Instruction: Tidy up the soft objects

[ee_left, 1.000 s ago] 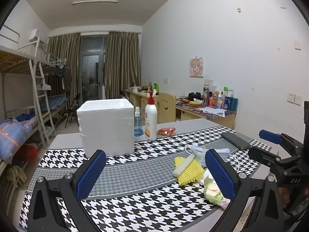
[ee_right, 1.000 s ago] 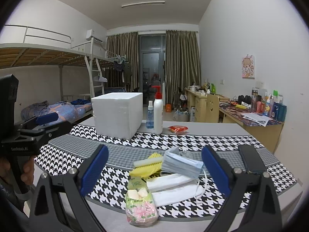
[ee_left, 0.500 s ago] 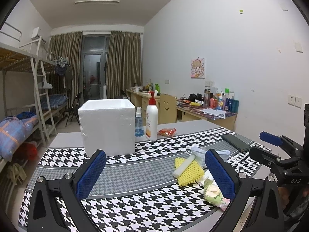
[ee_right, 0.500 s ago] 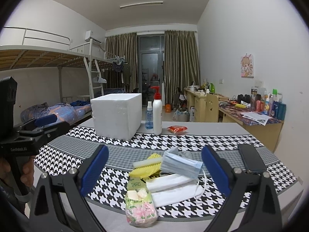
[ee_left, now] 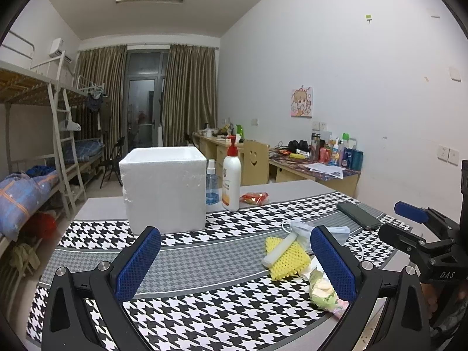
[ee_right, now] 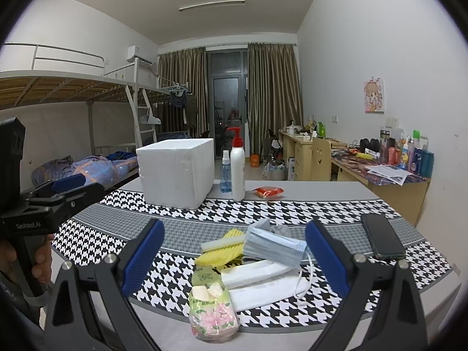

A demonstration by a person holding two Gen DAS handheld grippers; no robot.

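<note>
- lying low centre in the right wrist frame, the soft pile (ee_right: 251,260) sits near the table's front edge: tissue pack (ee_right: 212,310) nearest, face masks (ee_right: 272,245) and yellow sponge (ee_right: 219,253) behind.
- tissue pack's long axis runs toward the camera; the masks lie crosswise.
- right gripper (ee_right: 234,259) spread wide, empty, framing the pile, likely the nearer one.
- left gripper (ee_left: 234,266) also spread, empty; pile at its lower right.
- foam box (ee_right: 177,172) stands upper left, well apart.
</note>
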